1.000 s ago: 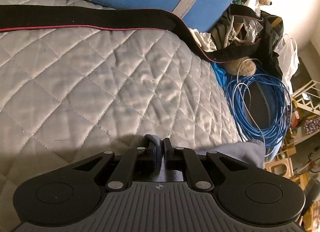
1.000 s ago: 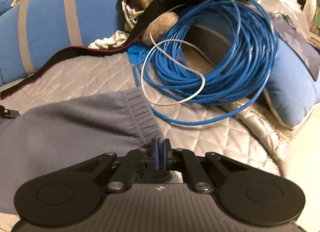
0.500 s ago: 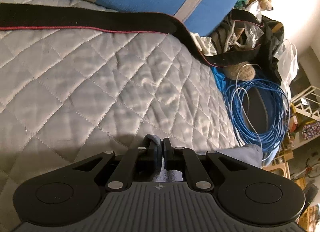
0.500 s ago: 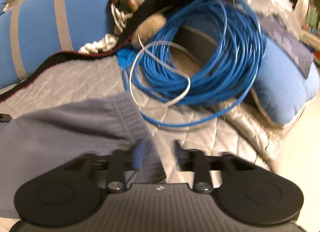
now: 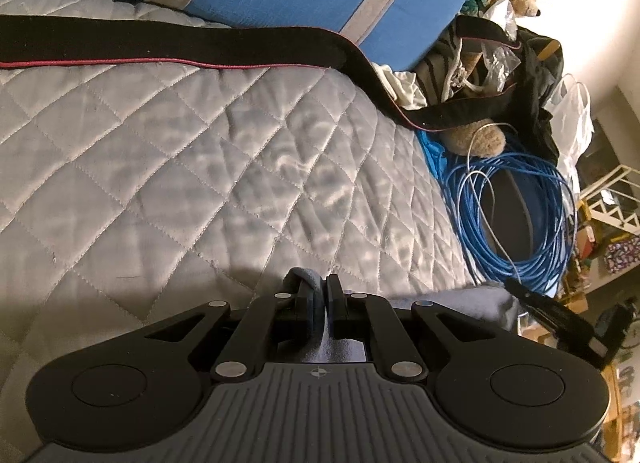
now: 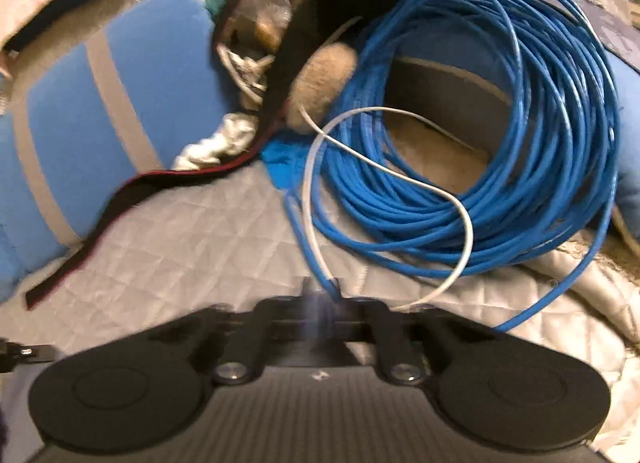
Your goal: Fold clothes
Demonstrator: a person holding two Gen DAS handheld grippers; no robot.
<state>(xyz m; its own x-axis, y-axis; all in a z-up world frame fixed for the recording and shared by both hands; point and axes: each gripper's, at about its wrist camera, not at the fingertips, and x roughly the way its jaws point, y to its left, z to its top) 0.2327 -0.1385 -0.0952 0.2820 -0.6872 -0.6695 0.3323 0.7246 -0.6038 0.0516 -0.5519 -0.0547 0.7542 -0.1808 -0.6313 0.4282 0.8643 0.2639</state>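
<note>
Your left tongs (image 5: 318, 291) are pinched almost shut, and there's a small roll of the grey garment (image 5: 476, 301) bunched right between the tips. That corner is yours. From there the cloth runs off to the right along the near edge of the quilt (image 5: 200, 183), low in the left camera's frame and close under the tongs, so its long line lies across you, from one hand toward the other.

Now the right tongs (image 6: 320, 297): the jaws have just been snapping closed and they read as fully shut. The picture is smeared, though, so I can't tell whether any cloth is caught in there. No grey fabric shows ahead of those tips. What does show is the white cord (image 6: 400, 175) looping right up against them, with the blue cable (image 6: 500, 203) coiled just beyond.

So the garment sits to the left of your right hand, and your left hand is the one that has it. My read: check that the right side has cloth, not cord, before you carry anything forward. The open quilt ahead of the left tongs looks like the place to lay the fold.
</note>
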